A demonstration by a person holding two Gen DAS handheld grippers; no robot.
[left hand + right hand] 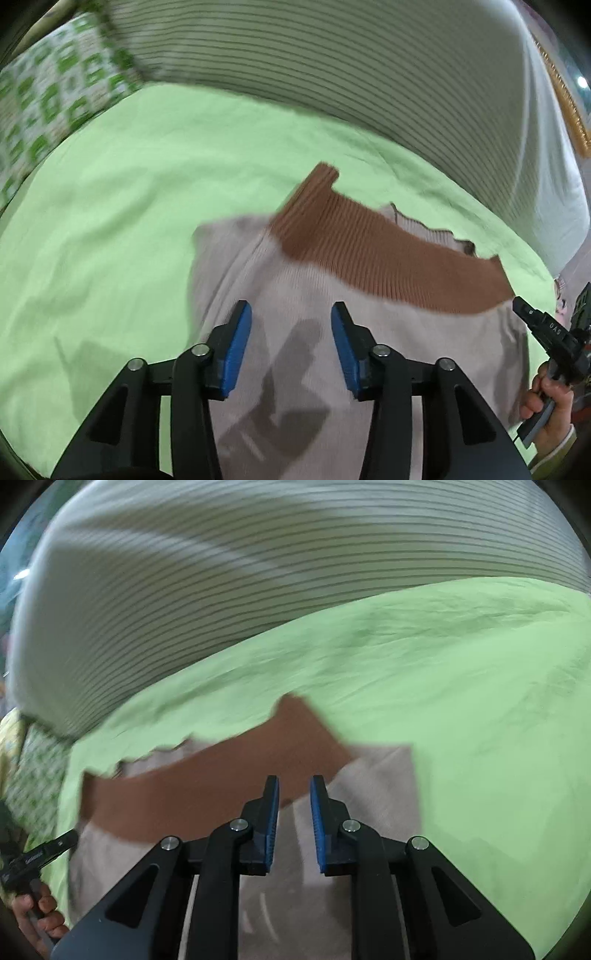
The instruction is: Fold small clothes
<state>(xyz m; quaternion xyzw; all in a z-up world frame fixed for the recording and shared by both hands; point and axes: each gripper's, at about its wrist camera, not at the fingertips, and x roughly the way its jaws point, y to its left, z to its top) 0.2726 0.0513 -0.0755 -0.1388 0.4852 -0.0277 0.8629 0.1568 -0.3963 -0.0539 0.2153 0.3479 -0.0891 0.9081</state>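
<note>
Your small garment [295,295] lies flat on the green sheet [110,221], a pale beige knit with a brown ribbed band [388,254] across its far side and a stub of that band jutting out past the edge. The striped bedding [332,74] bulks up beyond it. Your left gripper [291,343] hangs over the near beige cloth with its jaws fairly wide and nothing between them. Your right gripper [294,823] sits over the seam where brown meets beige, jaws narrow but with a clear gap, gripping nothing. Before you pinch, I judge you need both tools at matching edges of the cloth. Take one layer at each side, lift evenly, and lay the fold so the edges line up.
</note>
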